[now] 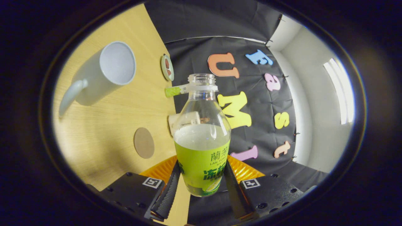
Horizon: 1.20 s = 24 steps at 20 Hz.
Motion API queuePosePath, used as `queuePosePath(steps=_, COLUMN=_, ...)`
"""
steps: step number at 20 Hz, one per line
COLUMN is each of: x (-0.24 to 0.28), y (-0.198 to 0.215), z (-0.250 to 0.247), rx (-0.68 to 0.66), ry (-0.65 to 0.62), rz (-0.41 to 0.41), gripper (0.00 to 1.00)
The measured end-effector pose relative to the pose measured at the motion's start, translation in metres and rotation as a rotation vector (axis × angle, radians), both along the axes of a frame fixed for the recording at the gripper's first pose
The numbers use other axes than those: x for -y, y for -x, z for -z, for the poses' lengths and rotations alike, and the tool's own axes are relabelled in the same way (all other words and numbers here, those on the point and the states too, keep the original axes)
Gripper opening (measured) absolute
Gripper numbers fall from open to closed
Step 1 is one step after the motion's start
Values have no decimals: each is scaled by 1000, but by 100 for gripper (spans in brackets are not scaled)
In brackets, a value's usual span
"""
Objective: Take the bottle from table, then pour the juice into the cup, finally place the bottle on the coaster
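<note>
Pale wooden table [103, 131] meets the black cloth wall. Both fingers of the gripper [201, 185] press the sides of the bottle [202, 141], holding it lifted off the table. It is clear, uncapped, with a green label and pale juice to its shoulder. Beyond it sit a white cup [105, 73] and a round brown coaster [143, 142].

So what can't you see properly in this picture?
- Gripper view: the bottle base, covered by the gripper fingers pressing both sides.
- Inside the white cup: looks pale, too unclear to tell if juice is in it.
- The small round thing beyond the cup: seen edge-on, too small to identify.
</note>
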State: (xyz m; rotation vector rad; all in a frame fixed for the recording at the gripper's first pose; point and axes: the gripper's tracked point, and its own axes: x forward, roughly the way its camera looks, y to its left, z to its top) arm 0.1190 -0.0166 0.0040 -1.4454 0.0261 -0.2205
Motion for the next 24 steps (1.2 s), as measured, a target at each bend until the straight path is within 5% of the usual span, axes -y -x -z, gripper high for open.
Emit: queuePosePath(steps=24, x=-35, y=-8, z=-25, rx=18, ry=322, rz=-37, gripper=77)
